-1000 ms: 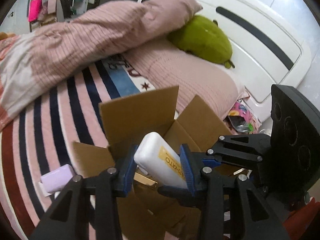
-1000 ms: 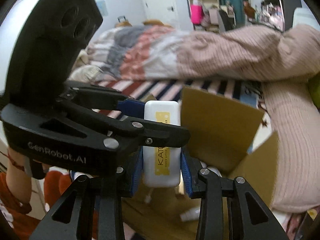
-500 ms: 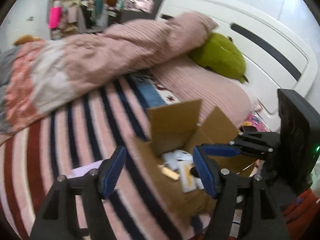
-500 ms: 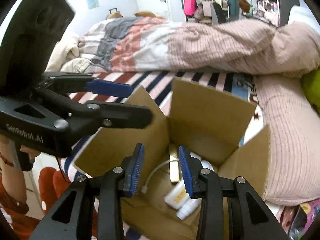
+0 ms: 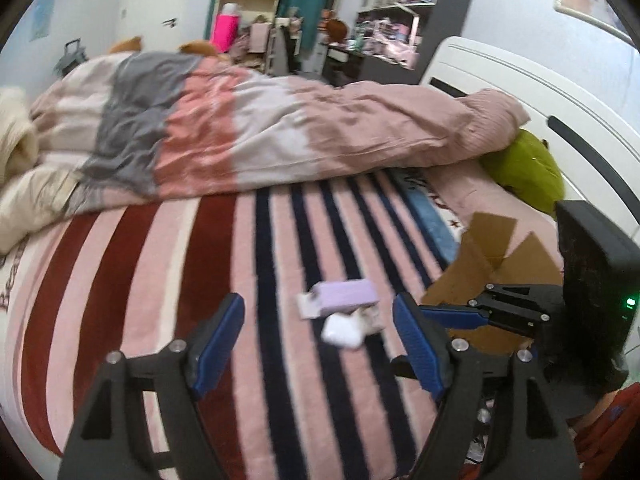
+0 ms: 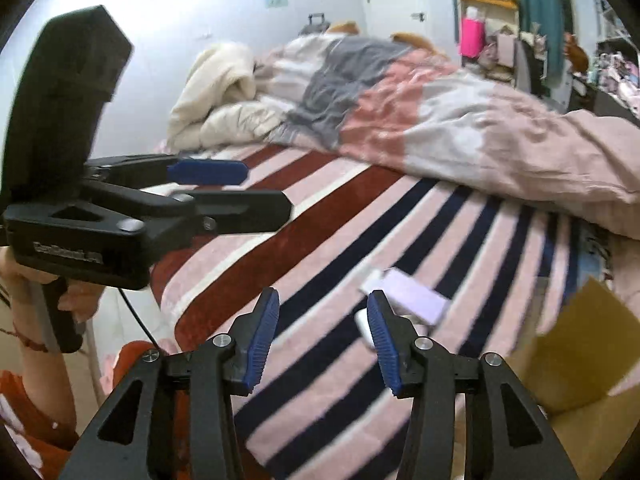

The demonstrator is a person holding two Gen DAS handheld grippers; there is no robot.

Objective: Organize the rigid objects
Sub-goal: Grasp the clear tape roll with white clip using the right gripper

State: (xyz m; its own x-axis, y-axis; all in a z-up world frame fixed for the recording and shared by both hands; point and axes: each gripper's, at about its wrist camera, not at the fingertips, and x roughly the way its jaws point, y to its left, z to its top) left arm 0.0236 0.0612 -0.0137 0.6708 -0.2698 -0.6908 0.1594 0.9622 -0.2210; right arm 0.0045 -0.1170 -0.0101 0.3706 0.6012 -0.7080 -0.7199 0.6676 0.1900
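A lilac box lies on the striped bed cover, with a small white object just in front of it. Both show in the right wrist view too, the lilac box and the white object partly hidden behind my right fingertip. An open cardboard box stands at the right of the bed, its edge also in the right wrist view. My left gripper is open and empty, pointing at the lilac box from the near side. My right gripper is open and empty.
A bunched pink and grey duvet lies across the far side of the bed. A green plush toy rests by the white headboard. The striped cover stretches left. Cluttered shelves stand at the back.
Both grippers let go of the white bottle into the cardboard box, opened, and swung left away from the box toward the lilac box on the bed.
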